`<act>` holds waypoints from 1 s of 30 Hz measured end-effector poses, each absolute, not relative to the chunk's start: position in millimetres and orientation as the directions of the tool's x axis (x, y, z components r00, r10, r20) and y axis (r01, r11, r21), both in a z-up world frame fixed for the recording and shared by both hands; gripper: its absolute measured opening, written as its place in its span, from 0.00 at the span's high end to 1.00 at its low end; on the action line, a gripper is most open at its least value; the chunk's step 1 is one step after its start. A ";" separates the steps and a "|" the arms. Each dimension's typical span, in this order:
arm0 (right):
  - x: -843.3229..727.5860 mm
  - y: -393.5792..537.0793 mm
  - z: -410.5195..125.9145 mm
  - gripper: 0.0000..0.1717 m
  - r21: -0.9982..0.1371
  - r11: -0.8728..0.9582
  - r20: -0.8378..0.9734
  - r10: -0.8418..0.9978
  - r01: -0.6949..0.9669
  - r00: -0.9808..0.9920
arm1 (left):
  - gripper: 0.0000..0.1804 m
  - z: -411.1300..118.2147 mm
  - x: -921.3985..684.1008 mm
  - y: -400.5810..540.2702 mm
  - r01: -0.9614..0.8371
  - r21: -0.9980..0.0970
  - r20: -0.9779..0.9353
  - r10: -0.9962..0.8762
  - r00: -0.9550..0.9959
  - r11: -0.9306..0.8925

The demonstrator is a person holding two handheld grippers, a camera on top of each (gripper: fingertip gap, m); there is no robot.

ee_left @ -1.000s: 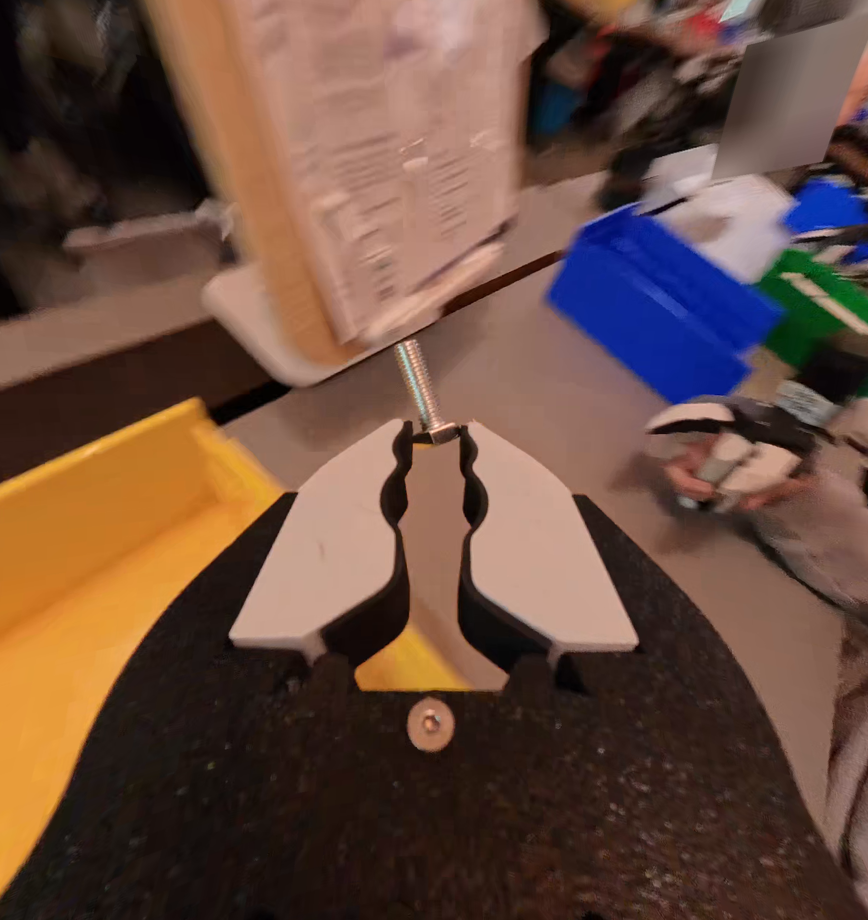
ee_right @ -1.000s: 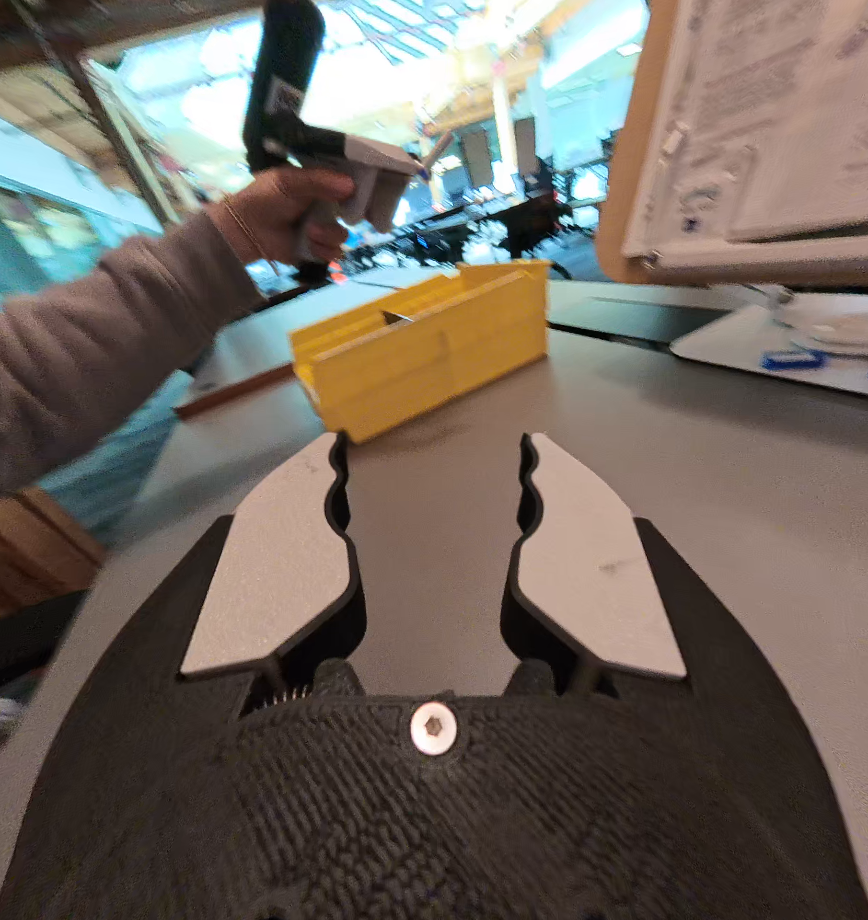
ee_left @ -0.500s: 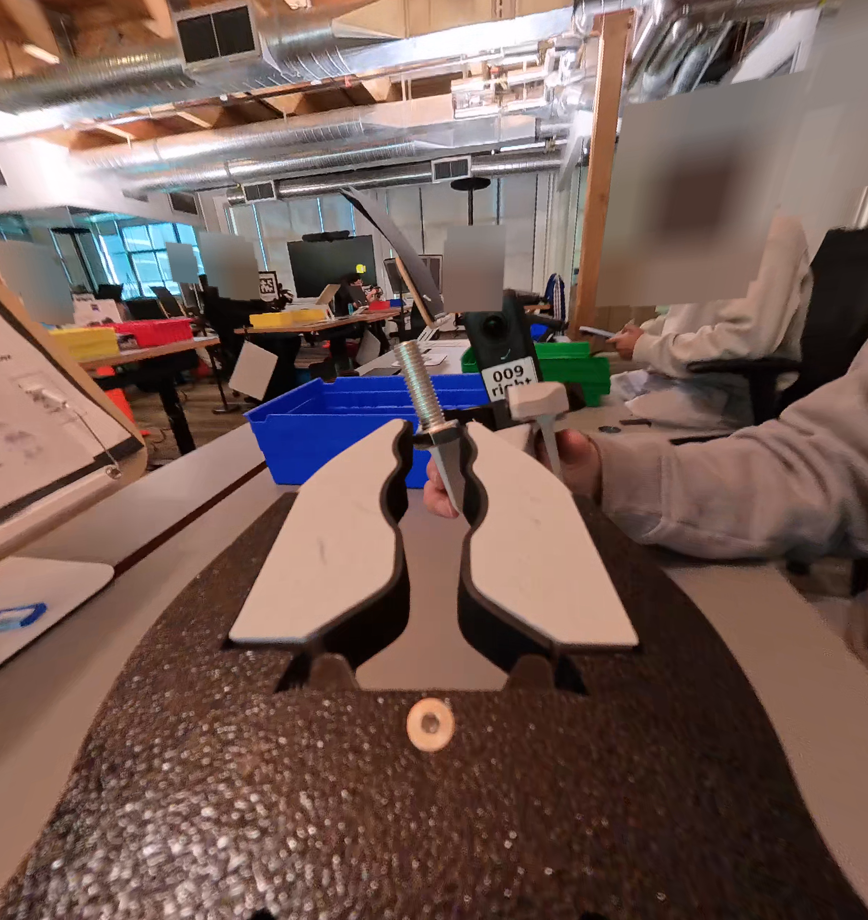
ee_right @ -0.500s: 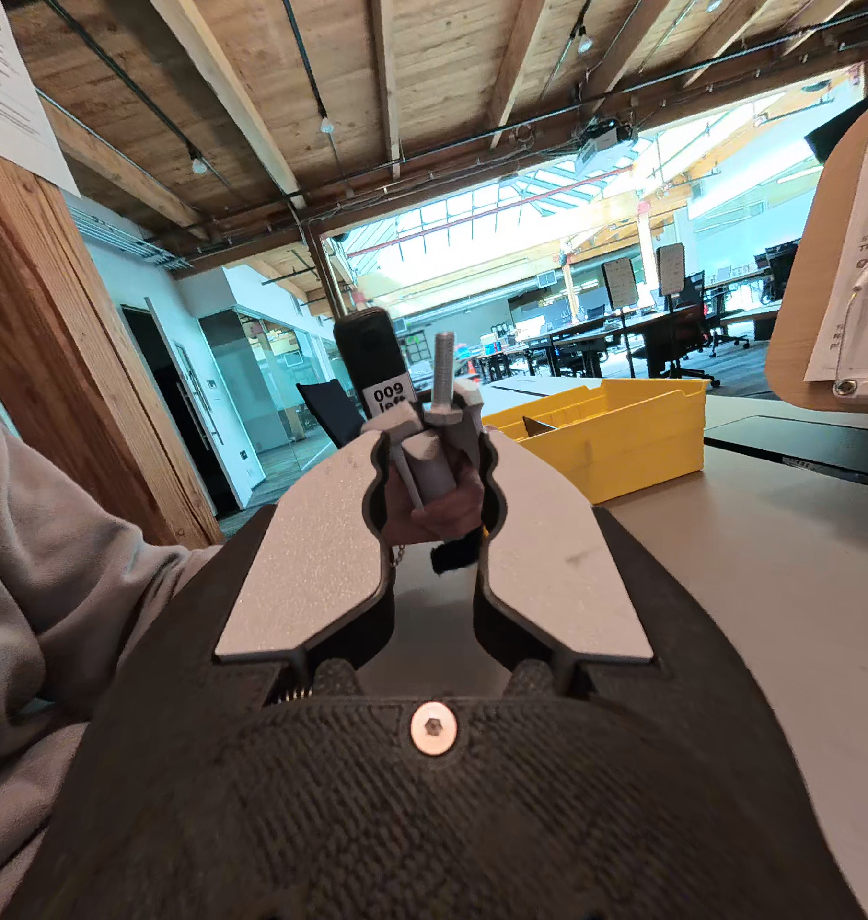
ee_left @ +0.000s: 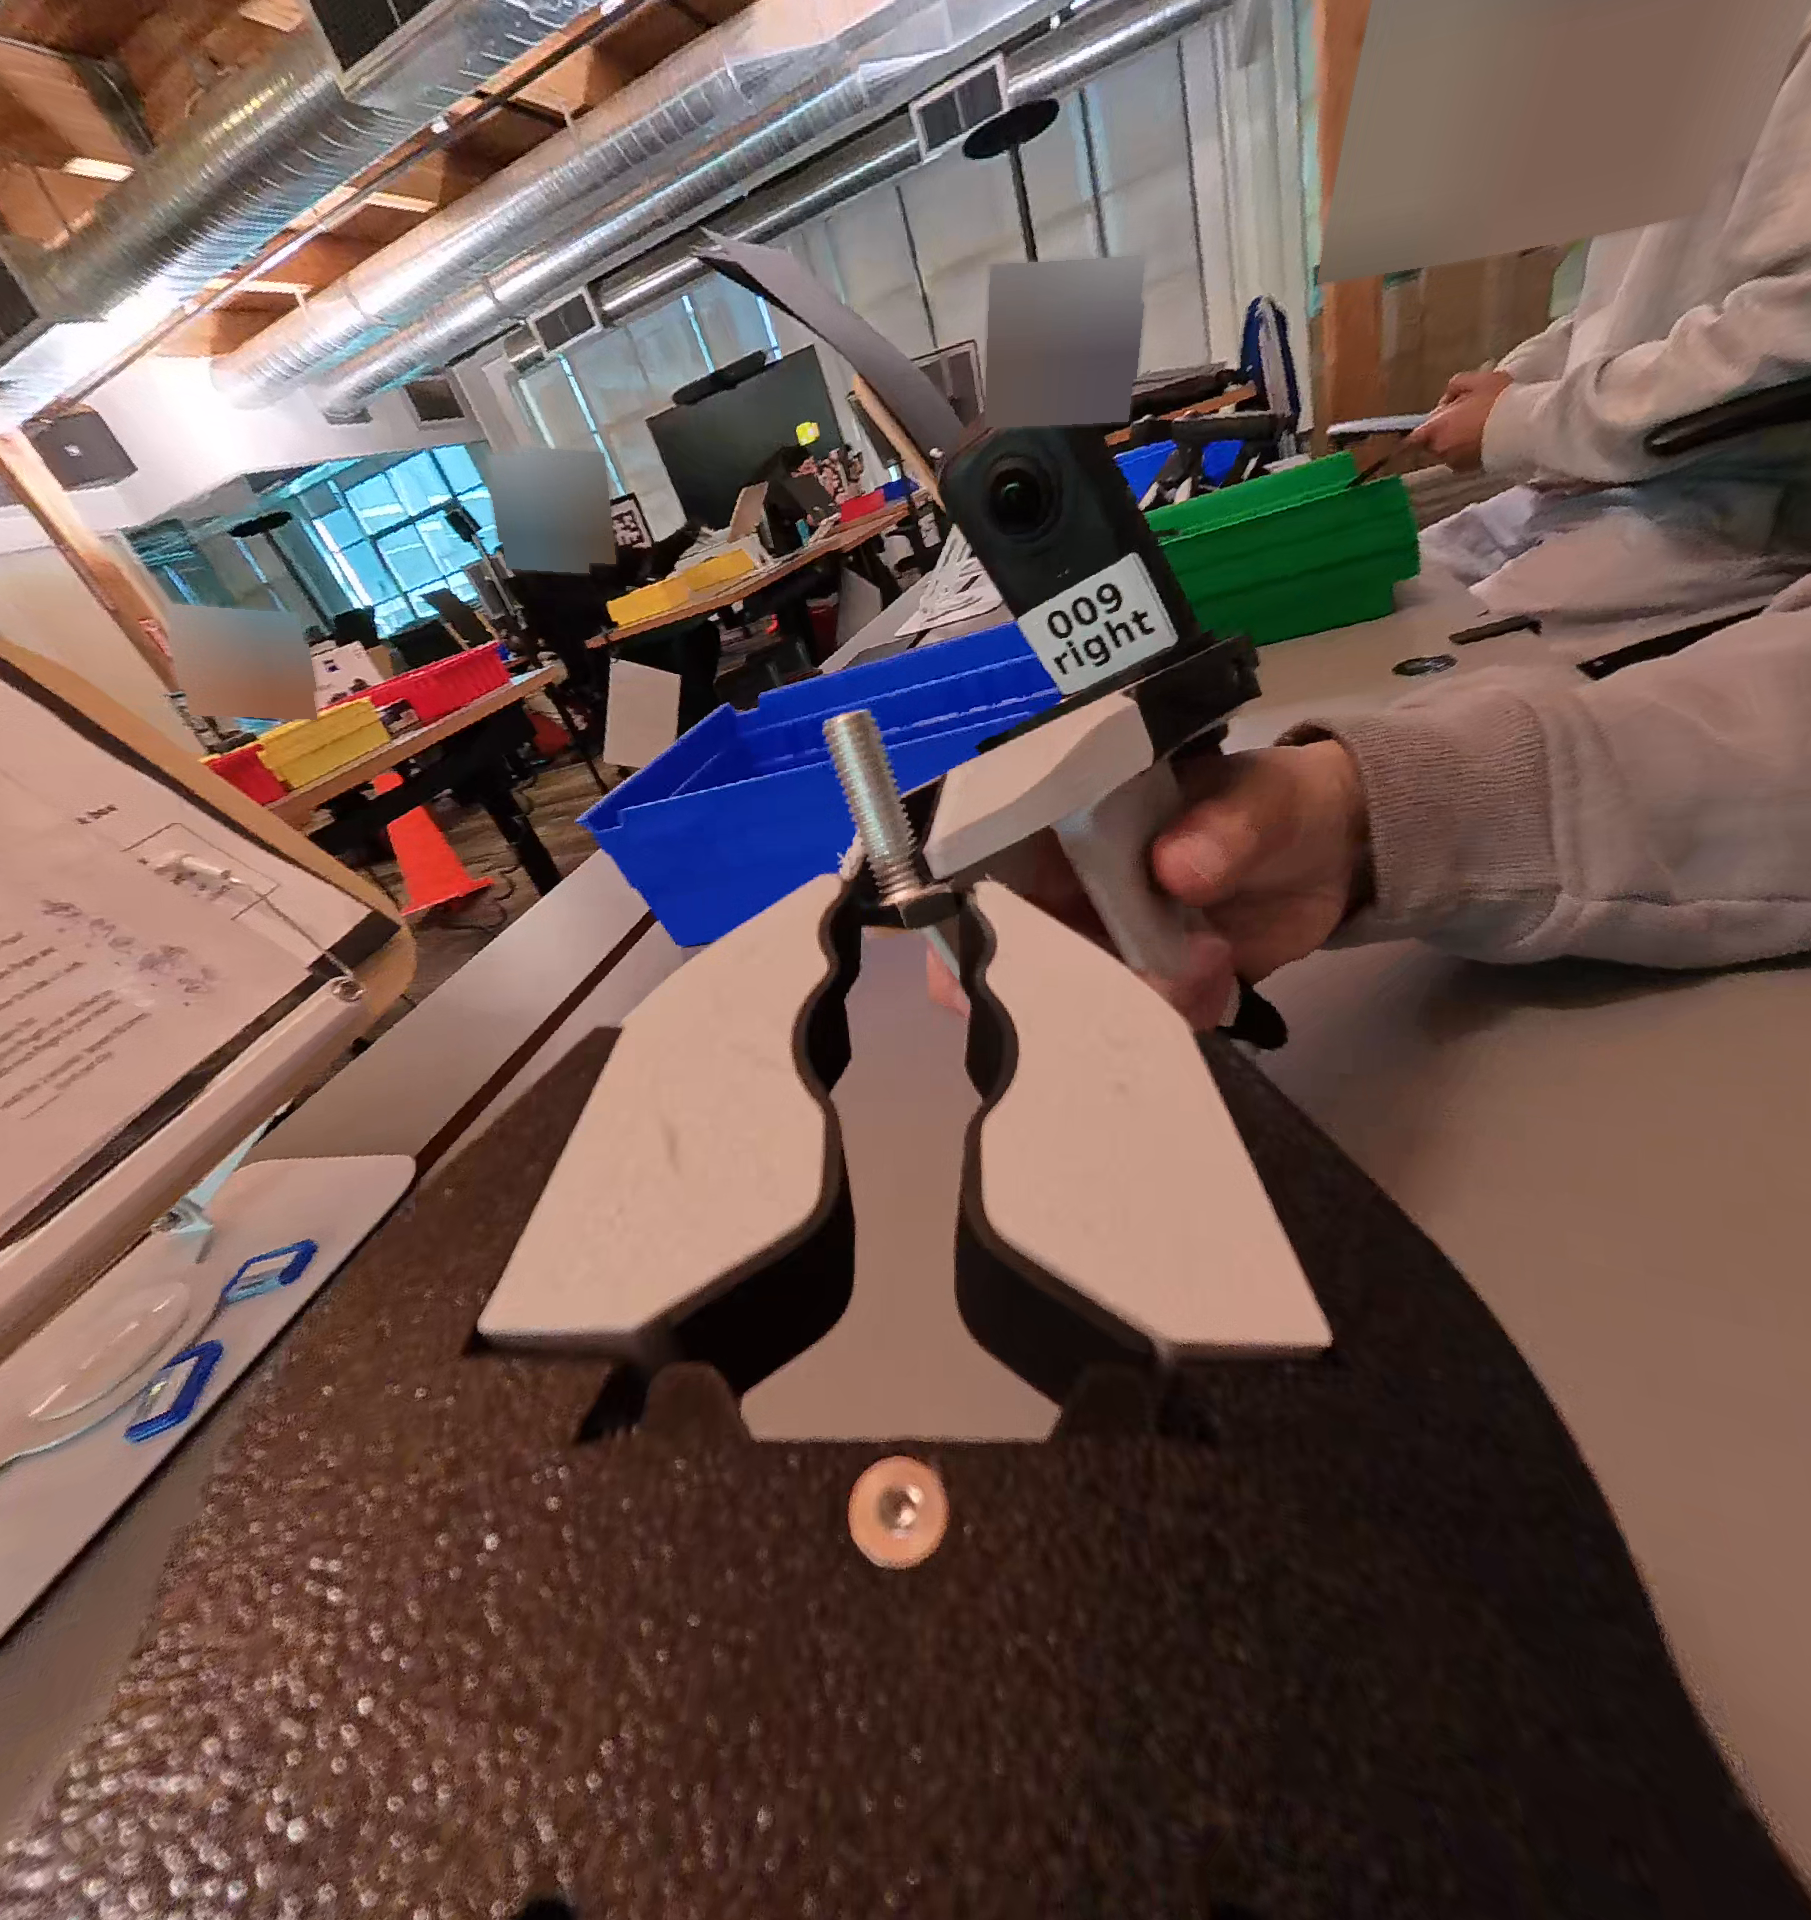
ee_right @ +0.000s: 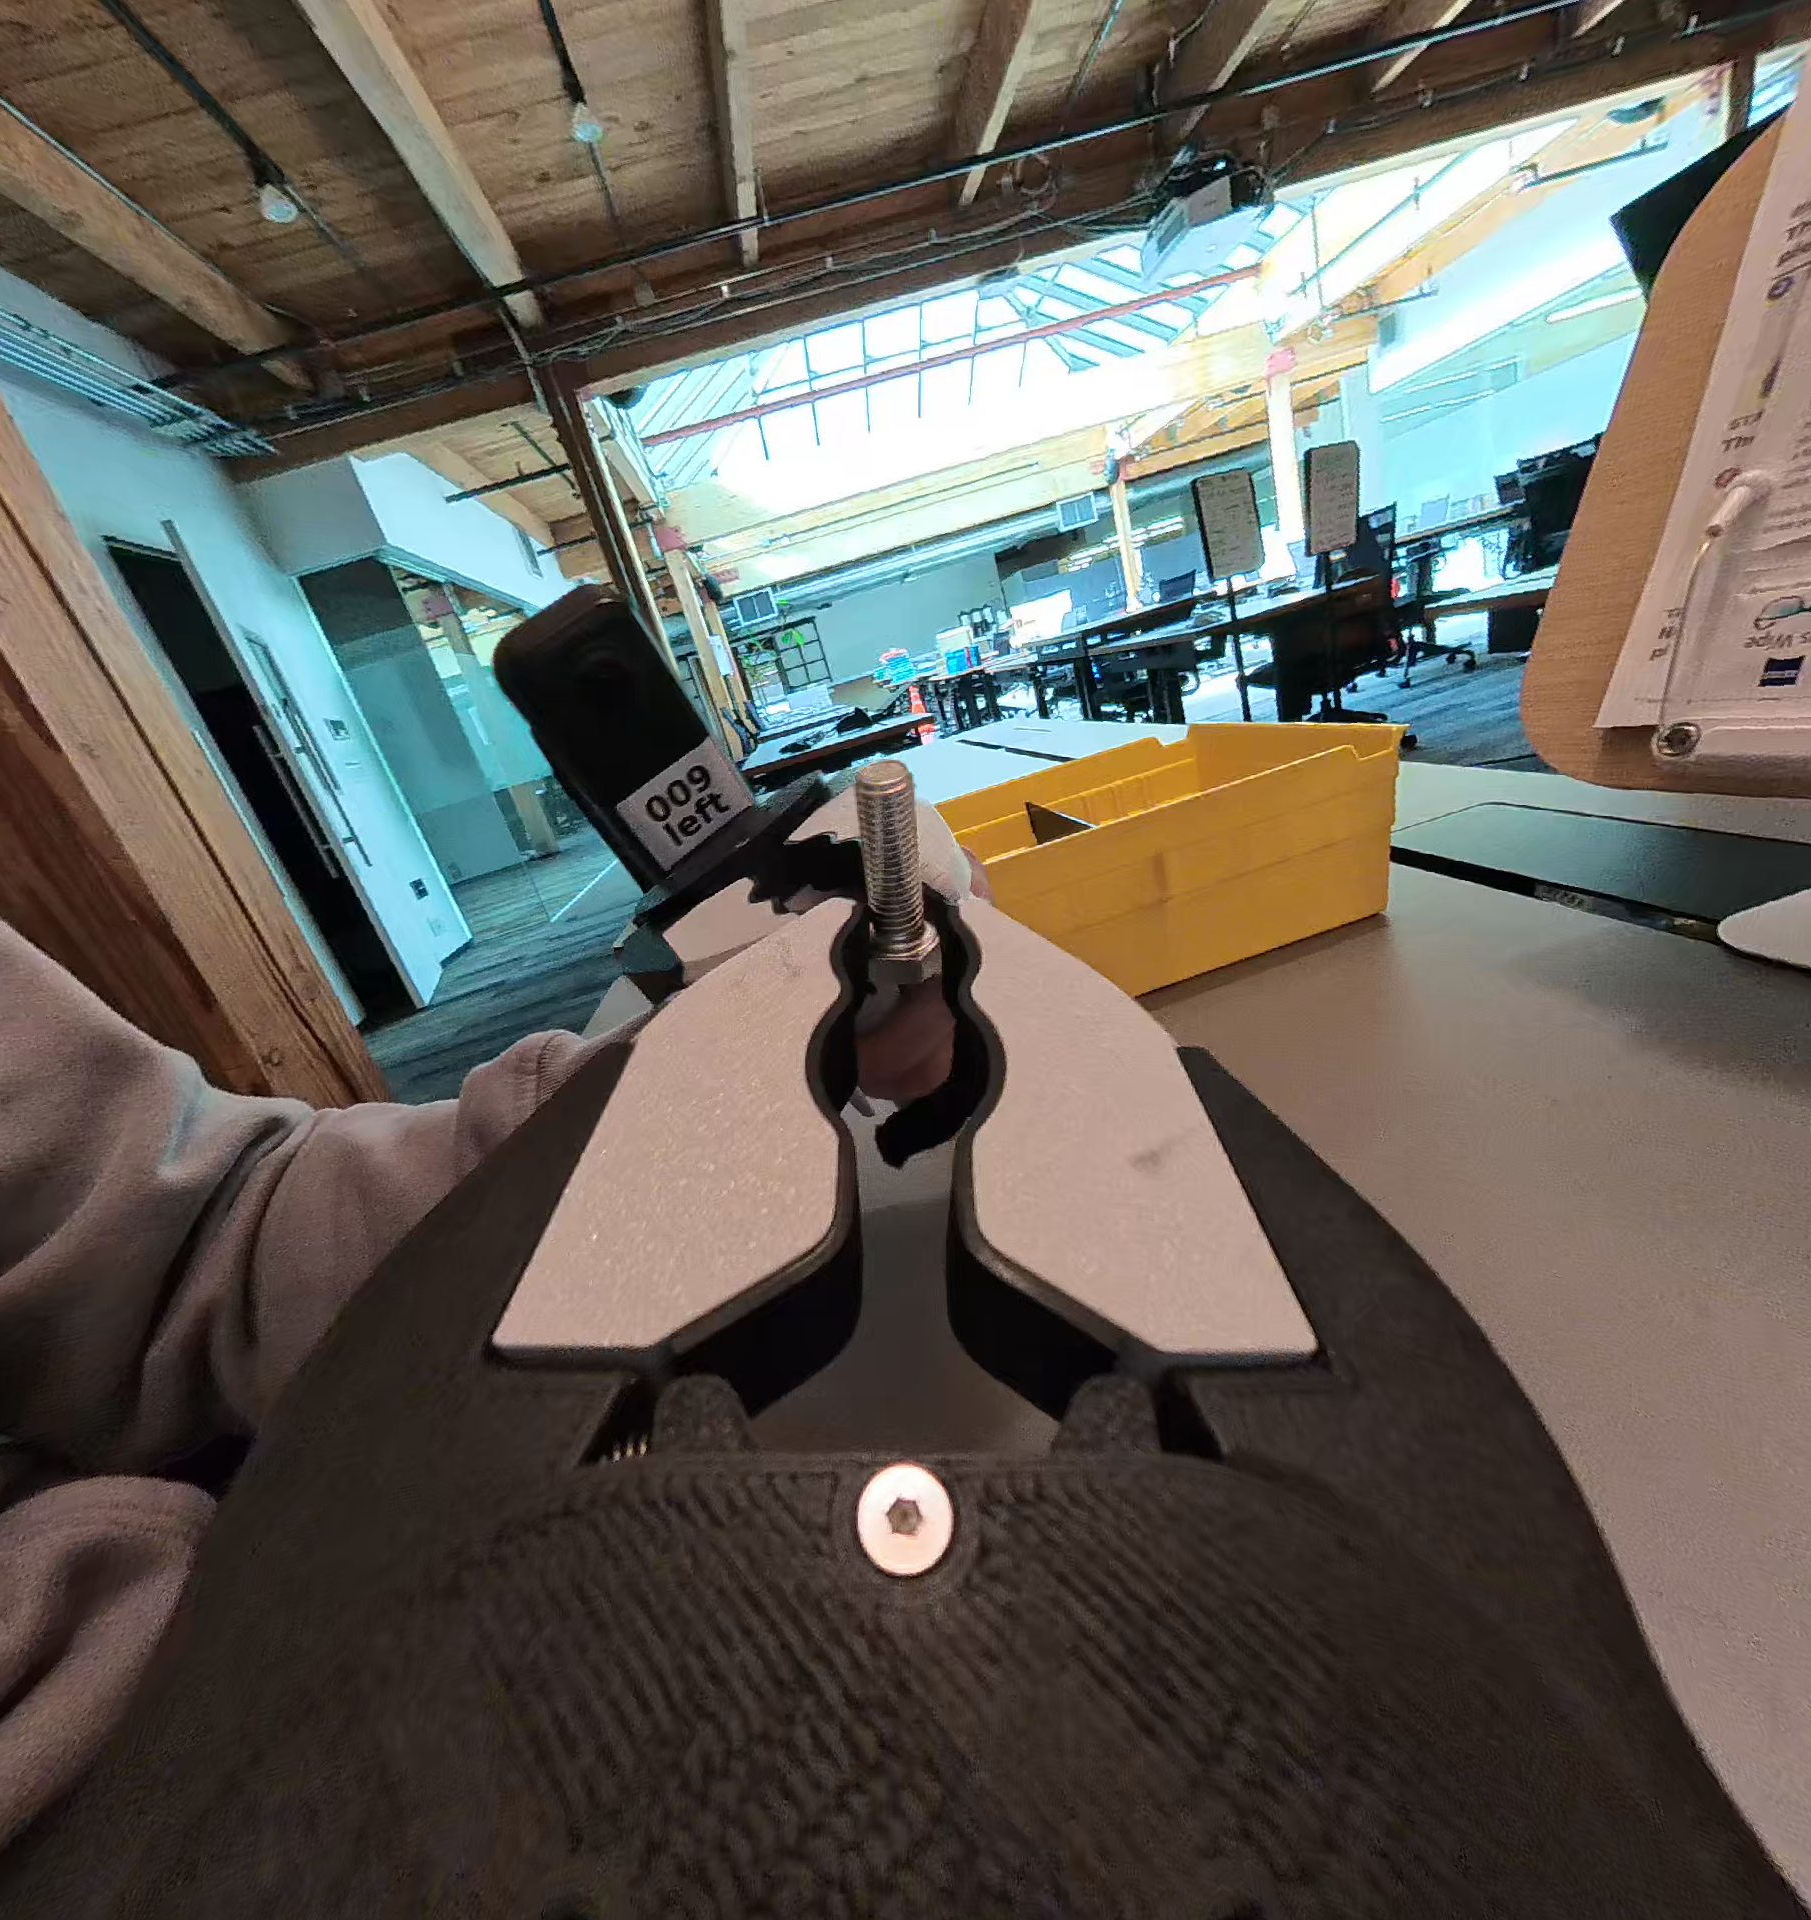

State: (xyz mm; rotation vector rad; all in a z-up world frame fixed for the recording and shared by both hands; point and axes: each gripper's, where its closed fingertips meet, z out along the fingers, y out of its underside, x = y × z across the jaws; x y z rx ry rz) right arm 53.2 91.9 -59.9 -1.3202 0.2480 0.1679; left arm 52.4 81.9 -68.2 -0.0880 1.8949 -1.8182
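Left wrist view: the left gripper (ee_left: pixel 906 906) is nearly closed, its tips clamping the hex head of a bolt (ee_left: pixel 873 805) that stands upright; the other gripper's finger (ee_left: pixel 1036 795) lies just beside the shank, before a blue bin (ee_left: pixel 735 831) on the tabletop (ee_left: pixel 1503 1143).

Right wrist view: the right gripper (ee_right: pixel 899 940) is closed around the bolt's (ee_right: pixel 888 831) head; a yellow bin (ee_right: pixel 1192 862) stands behind.

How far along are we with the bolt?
Done: the bolt is up off the table, clear of the yellow bin and blue bin. In hand: the left gripper clamps its hex head between the fingers, thread upright; the right gripper fingers hug it just above. Left: the thread is bare, and the bolt sits in neither bin.
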 end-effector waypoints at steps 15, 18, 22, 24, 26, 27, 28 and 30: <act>69.4 96.7 -72.1 0.95 -0.936 0.269 -0.280 -0.177 -0.228 0.943 | 0.90 -81.3 71.3 84.6 0.364 -0.894 -0.448 -0.522 -0.726 0.262; 69.9 96.8 -69.7 0.95 -0.965 0.232 -0.181 -0.236 -0.125 0.955 | 0.90 -78.5 72.7 84.5 0.366 -0.900 -0.435 -0.566 -0.700 0.238; 83.2 83.0 -74.0 0.95 -0.982 0.185 -0.086 -0.341 -0.023 0.936 | 0.79 -69.5 72.4 96.7 0.286 -0.945 -0.323 -0.610 -0.723 0.161; 95.5 71.9 -80.5 0.95 -0.991 0.130 -0.024 -0.413 0.032 0.910 | 0.78 -52.0 69.4 115.4 0.233 -0.968 -0.232 -0.659 -0.716 0.087; 104.4 63.8 -87.1 0.95 -0.994 0.094 0.005 -0.455 0.054 0.890 | 0.81 -30.3 66.2 145.5 0.152 -0.988 -0.120 -0.725 -0.678 0.022; 106.8 62.2 -89.7 0.95 -0.995 0.082 0.012 -0.464 0.057 0.886 | 0.84 -21.0 65.8 165.9 0.102 -0.995 -0.071 -0.764 -0.641 0.007; 108.5 61.9 -91.7 0.95 -0.996 0.073 0.018 -0.471 0.059 0.882 | 0.84 -14.9 65.2 188.3 0.044 -0.999 -0.039 -0.796 -0.604 0.015; 109.5 64.3 -94.6 0.95 -0.996 0.072 0.014 -0.474 0.055 0.881 | 0.88 -20.2 69.3 247.3 -0.159 -0.982 -0.014 -0.880 -0.476 0.101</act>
